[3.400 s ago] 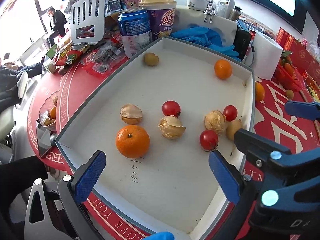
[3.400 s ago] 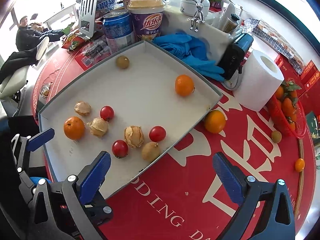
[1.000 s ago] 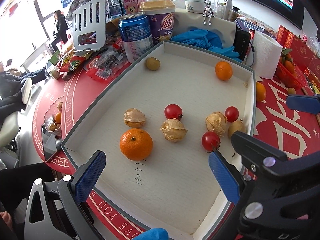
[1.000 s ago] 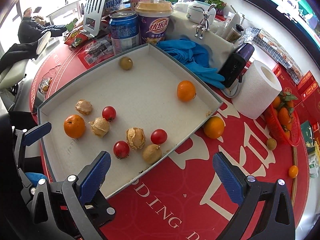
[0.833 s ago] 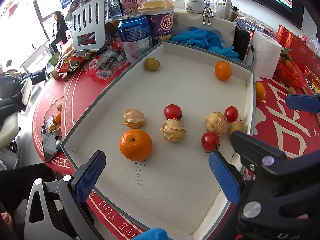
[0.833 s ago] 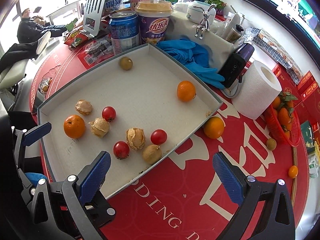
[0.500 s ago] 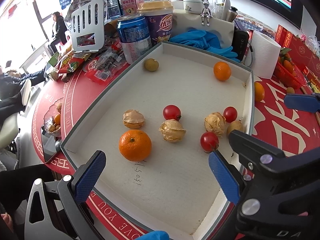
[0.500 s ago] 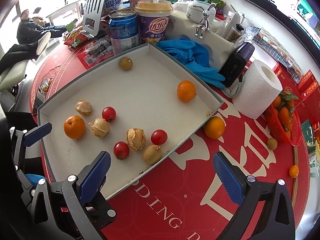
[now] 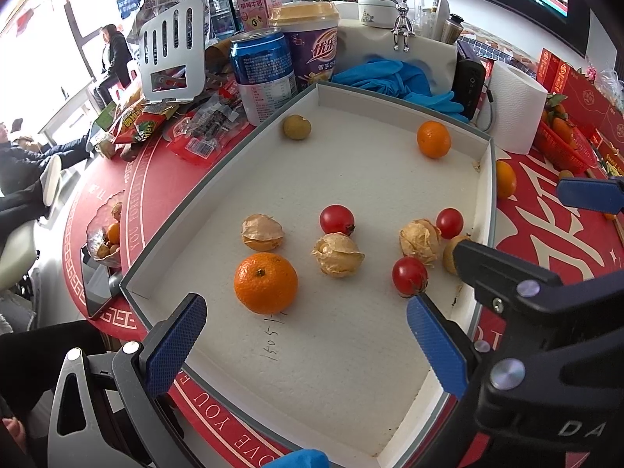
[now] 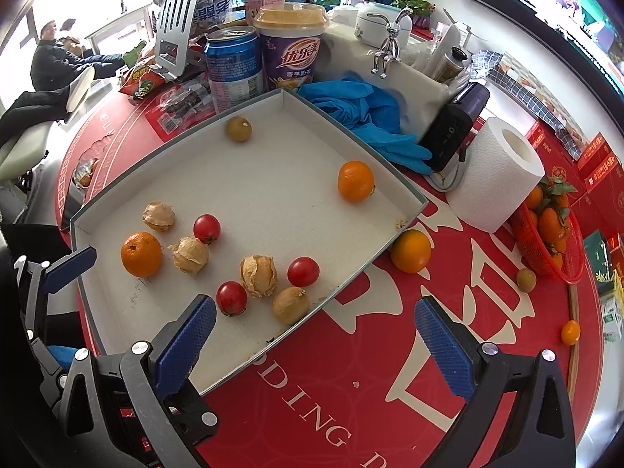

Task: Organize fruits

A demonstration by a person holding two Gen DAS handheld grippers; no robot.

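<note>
A shallow white tray point(image 9: 390, 331) point(image 10: 273, 179) on the red table holds two oranges point(image 9: 265, 283) point(image 9: 433, 139), three cherry tomatoes point(image 9: 336, 219), three husked physalis point(image 9: 337, 254) and two brown longans point(image 9: 296, 127). My left gripper point(image 9: 304, 347) is open and empty, low over the tray's near end, just short of the near orange. My right gripper point(image 10: 312, 347) is open and empty over the tray's near right edge, close to a tomato point(image 10: 231, 298) and a longan point(image 10: 291, 305). Another orange point(image 10: 411, 251) lies on the table just outside the tray.
Behind the tray stand a blue can point(image 10: 233, 66), a purple cup point(image 10: 290, 50), blue gloves point(image 10: 362, 117), a black device point(image 10: 454, 132) and a paper roll point(image 10: 491, 175). A red basket of tangerines point(image 10: 550, 238) stands right. Snack packets point(image 9: 195, 132) lie left.
Both views have shifted only slightly; the fruits lie where they were and both grippers stay open.
</note>
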